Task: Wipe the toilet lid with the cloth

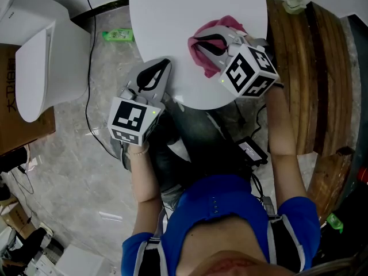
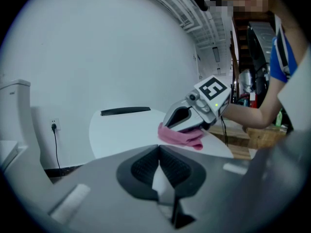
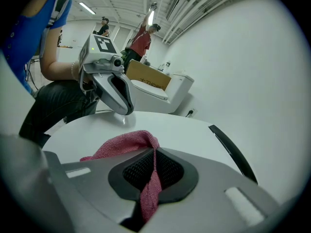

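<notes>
The pink cloth (image 3: pixel 127 146) lies bunched on the white toilet lid (image 1: pixel 172 16), towards its right front part, with one fold drawn up and pinched. The right gripper (image 1: pixel 198 42) has its jaws closed tight on that fold; in the right gripper view a strip of the cloth runs down between the two dark pads, and the rest spreads out on the lid ahead of them. The lid is closed and flat, with a black strip (image 3: pixel 234 152) along its rear edge.

The left gripper (image 1: pixel 162 68) is at the lid's left front edge, well apart from the cloth. Its jaws are pressed together with nothing between them, and whether its tip touches the lid I cannot tell.

On the marbled floor to the left of the lid lies a green bottle (image 1: pixel 118 35), and a black cable (image 1: pixel 88 79) runs past it. Further left stands a second white toilet (image 1: pixel 40 68) beside a cardboard box (image 1: pixel 14 125). A wooden platform (image 1: pixel 299 73) lies to the right of the lid
</notes>
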### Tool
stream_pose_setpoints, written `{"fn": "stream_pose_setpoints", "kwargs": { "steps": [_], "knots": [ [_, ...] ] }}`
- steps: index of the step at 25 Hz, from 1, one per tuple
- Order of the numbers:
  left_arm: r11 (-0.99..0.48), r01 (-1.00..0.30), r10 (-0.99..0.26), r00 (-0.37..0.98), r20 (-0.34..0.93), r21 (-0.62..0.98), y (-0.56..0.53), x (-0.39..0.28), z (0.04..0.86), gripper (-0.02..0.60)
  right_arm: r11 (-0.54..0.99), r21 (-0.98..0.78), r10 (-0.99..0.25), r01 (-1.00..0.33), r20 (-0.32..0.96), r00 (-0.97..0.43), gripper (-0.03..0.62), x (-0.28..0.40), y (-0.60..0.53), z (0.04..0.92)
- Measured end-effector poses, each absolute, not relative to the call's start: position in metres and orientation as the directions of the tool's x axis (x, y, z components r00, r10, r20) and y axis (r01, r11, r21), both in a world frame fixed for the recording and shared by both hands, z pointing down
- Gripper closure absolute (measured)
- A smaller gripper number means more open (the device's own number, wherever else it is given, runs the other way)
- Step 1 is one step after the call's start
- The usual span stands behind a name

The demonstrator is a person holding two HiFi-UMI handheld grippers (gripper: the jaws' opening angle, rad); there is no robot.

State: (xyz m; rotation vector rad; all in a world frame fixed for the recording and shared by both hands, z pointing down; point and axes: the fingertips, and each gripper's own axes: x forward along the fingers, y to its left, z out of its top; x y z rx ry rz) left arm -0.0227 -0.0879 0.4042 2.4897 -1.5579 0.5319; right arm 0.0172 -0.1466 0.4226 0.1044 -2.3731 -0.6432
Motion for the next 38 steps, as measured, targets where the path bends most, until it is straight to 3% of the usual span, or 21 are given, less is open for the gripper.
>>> {"fn": "stream_pose_setpoints", "kwargs": {
  "steps": [38],
  "knots": [
    [-0.342,-0.937,-0.878,0.289,0.382,-0.076,-0.078,-0.056,0.404,0.579,0.835,0.498,-0.138,0.233,0.6,-0.788,0.585,-0.036,-0.114,0.425]
  ]
}}
